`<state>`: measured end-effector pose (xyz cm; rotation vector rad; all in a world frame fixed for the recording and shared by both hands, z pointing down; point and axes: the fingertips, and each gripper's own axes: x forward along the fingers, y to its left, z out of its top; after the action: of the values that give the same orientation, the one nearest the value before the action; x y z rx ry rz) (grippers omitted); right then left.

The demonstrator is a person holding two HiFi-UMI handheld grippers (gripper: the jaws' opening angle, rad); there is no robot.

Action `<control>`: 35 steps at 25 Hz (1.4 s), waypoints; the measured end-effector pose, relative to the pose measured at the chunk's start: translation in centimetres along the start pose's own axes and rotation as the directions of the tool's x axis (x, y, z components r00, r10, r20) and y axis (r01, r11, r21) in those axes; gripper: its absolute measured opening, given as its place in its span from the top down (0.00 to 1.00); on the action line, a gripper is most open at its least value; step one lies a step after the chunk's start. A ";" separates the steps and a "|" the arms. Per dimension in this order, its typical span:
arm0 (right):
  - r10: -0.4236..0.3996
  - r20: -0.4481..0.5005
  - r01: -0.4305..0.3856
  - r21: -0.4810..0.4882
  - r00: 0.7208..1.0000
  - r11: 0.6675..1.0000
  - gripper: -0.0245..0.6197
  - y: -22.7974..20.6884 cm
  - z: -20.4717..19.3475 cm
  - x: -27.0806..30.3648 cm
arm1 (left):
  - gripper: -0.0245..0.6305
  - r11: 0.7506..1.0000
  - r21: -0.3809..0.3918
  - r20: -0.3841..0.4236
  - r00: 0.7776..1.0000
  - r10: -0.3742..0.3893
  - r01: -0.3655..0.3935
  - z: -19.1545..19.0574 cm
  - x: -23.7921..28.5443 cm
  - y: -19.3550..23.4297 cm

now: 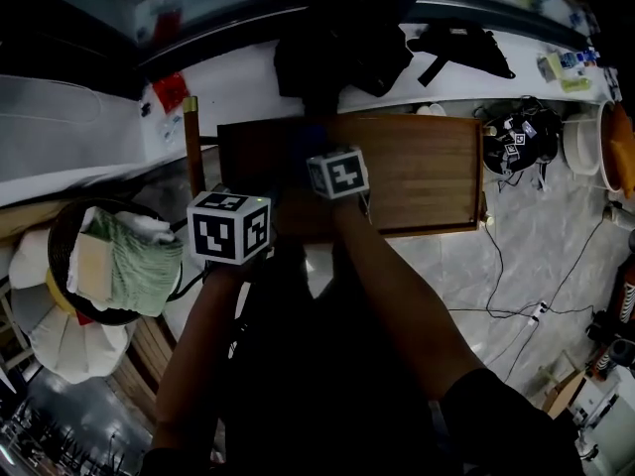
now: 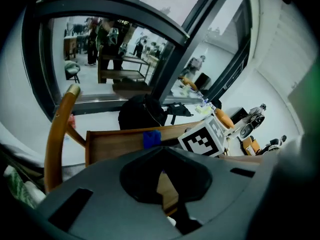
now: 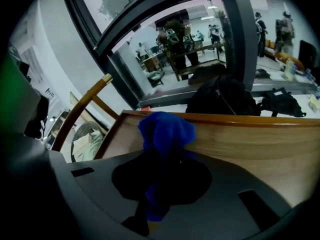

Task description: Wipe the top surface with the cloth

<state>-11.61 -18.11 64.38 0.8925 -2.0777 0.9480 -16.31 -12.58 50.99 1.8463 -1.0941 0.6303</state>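
Note:
The wooden table top (image 1: pixel 417 172) lies in the middle of the head view. My right gripper (image 3: pixel 160 184) is shut on a blue cloth (image 3: pixel 165 131), which bunches up above the jaws and rests against the wood (image 3: pixel 250 139) near the top's left part. In the left gripper view the same cloth (image 2: pixel 151 138) sits on the top beside the right gripper's marker cube (image 2: pixel 204 138). My left gripper (image 2: pixel 162 181) hovers at the table's near left edge, jaws nearly together with nothing between them. In the head view the cubes hide both pairs of jaws.
A curved wooden rail (image 1: pixel 190 142) stands at the table's left side. A dark basket (image 1: pixel 60 236) with green cloths sits lower left. A black backpack (image 1: pixel 337 53) lies behind the table. Cables (image 1: pixel 516 266) cross the floor at right, near white tubs (image 1: pixel 585 142).

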 end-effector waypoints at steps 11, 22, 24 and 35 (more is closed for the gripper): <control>-0.124 0.041 0.122 0.050 0.991 0.991 0.86 -13.6 -2.6 -8.4 | 0.95 0.998 0.036 -0.067 0.996 -0.057 0.059 0.2 8.3 -9.6; -0.260 0.068 0.249 0.135 0.963 0.959 0.86 -25.4 -4.2 -15.0 | 0.95 0.990 0.070 -0.102 0.988 -0.112 0.119 0.8 13.0 -16.3; -0.279 0.066 0.267 0.146 0.958 0.953 0.86 -27.5 -4.4 -15.8 | 0.95 0.990 0.071 -0.108 0.988 -0.113 0.121 0.8 13.6 -16.8; -0.403 0.051 0.384 0.215 0.914 0.898 0.86 -34.6 -5.2 -20.3 | 0.95 0.989 0.045 -0.093 0.986 -0.137 0.141 1.9 14.3 -18.1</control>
<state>28.20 -25.10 63.11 1.4276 -1.7940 0.9144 6.39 -16.25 53.23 1.9009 -0.8895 0.6575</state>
